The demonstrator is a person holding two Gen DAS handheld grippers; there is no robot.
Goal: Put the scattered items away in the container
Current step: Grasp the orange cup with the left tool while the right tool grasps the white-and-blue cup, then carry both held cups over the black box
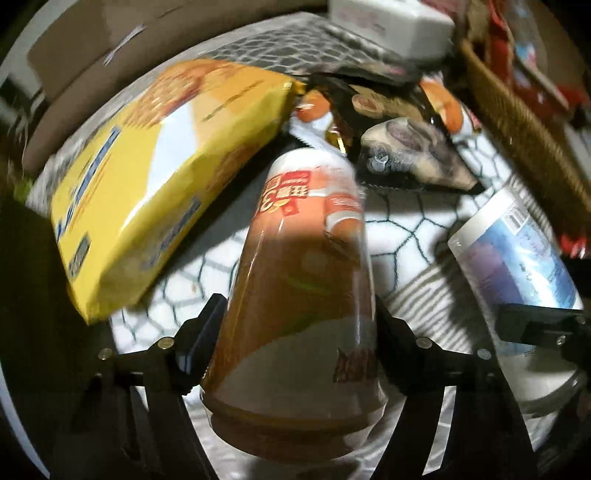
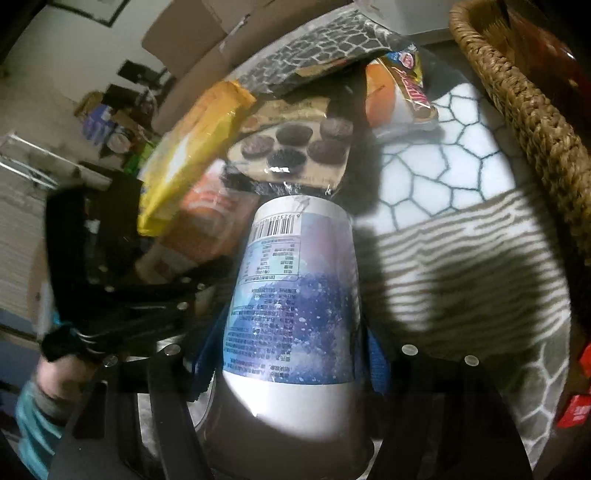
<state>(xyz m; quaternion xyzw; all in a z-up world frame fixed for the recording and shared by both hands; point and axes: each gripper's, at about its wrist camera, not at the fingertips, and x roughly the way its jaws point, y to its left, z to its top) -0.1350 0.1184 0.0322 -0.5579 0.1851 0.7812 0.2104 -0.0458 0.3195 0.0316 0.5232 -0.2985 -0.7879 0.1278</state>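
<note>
An orange instant-food cup [image 1: 295, 258] stands between my left gripper's [image 1: 299, 302] fingers, wide end toward the camera. Both pads press its sides, so the gripper is shut on it. A white cup with a blue and purple label [image 2: 291, 295] is held the same way by my right gripper [image 2: 293, 332], blue pads against its sides. That blue cup [image 1: 517, 254] also shows at the right of the left wrist view. The wicker basket [image 2: 524, 110] rises at the right; in the left wrist view the basket [image 1: 517, 122] holds red packets.
A yellow biscuit pack [image 1: 147, 192] lies left of the orange cup. A pack of dark cookies [image 2: 291, 147] and an orange snack pack [image 2: 399, 92] lie behind the cups on the patterned cloth [image 2: 443, 155]. A white box [image 1: 391, 26] sits far back. A teal sleeve [image 2: 33, 417] shows at the lower left.
</note>
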